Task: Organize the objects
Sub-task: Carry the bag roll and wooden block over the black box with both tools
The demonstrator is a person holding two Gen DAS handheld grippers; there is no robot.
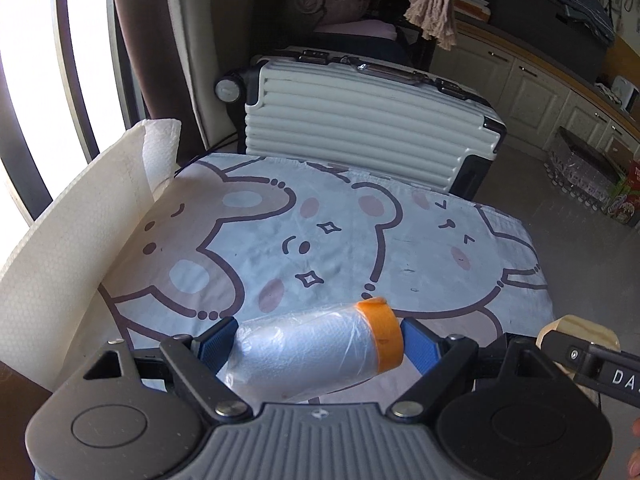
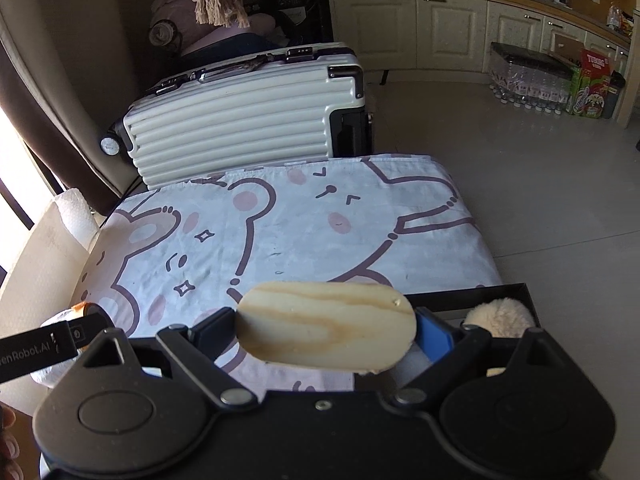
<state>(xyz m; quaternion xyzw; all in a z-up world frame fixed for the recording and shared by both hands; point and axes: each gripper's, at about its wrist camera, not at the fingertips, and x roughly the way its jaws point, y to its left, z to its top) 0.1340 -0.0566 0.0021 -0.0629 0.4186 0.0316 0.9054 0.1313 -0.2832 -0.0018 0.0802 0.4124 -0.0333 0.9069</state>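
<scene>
My left gripper (image 1: 316, 346) is shut on a roll of clear plastic film with an orange tape end (image 1: 312, 350), held sideways just above the cartoon-print tablecloth (image 1: 320, 240). My right gripper (image 2: 326, 334) is shut on an oval wooden block (image 2: 326, 326), held above the near part of the same cloth (image 2: 280, 232). The right gripper's finger and the wooden piece (image 1: 576, 332) show at the right edge of the left wrist view. The left gripper's finger and the roll's orange end (image 2: 86, 308) show at the left edge of the right wrist view.
A black tray (image 2: 500, 294) with a fluffy cream ball (image 2: 500, 316) sits at the table's near right. A white paper-towel roll and sheet (image 1: 88, 232) stand at the left edge. A pale ribbed suitcase (image 1: 360, 128) lies behind the table. Bottled water packs (image 2: 528, 76) stand on the floor by the cabinets.
</scene>
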